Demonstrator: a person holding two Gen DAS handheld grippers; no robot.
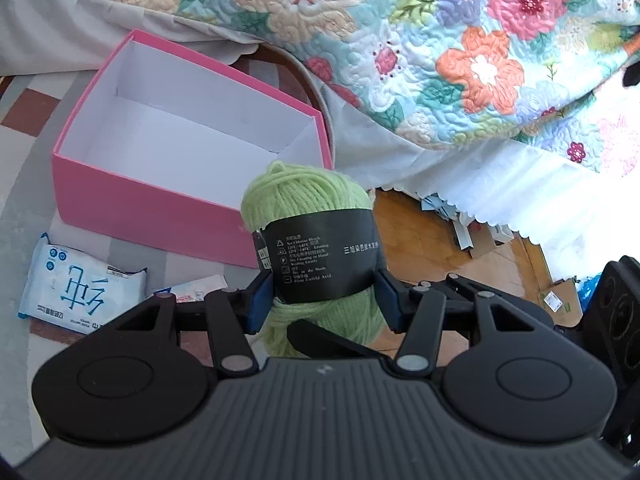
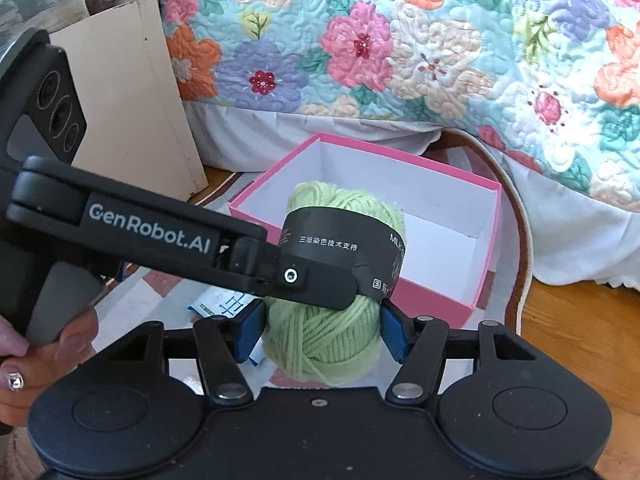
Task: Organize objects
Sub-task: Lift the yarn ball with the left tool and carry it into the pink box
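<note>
Both the left gripper (image 1: 323,300) and the right gripper (image 2: 322,330) are clamping one green yarn skein (image 1: 308,208) just short of the empty pink box (image 1: 120,184) — uneven pulling is risking its black paper band (image 1: 324,260) slipping off

A skein of light green yarn (image 1: 308,200) is wound into a plump oval and wrapped round its middle by a black paper band (image 1: 324,264) printed with white care symbols and Chinese characters. It stands roughly upright, off the floor, with one rounded end at twelve o'clock and the other at six o'clock. The pink box (image 1: 132,196), rectangular, lidless and white inside, sits on the floor at ten o'clock from the skein in the left wrist view. In the right wrist view the box (image 2: 486,240) lies behind the skein (image 2: 324,344), towards one o'clock. Nothing shows inside it.
</note>
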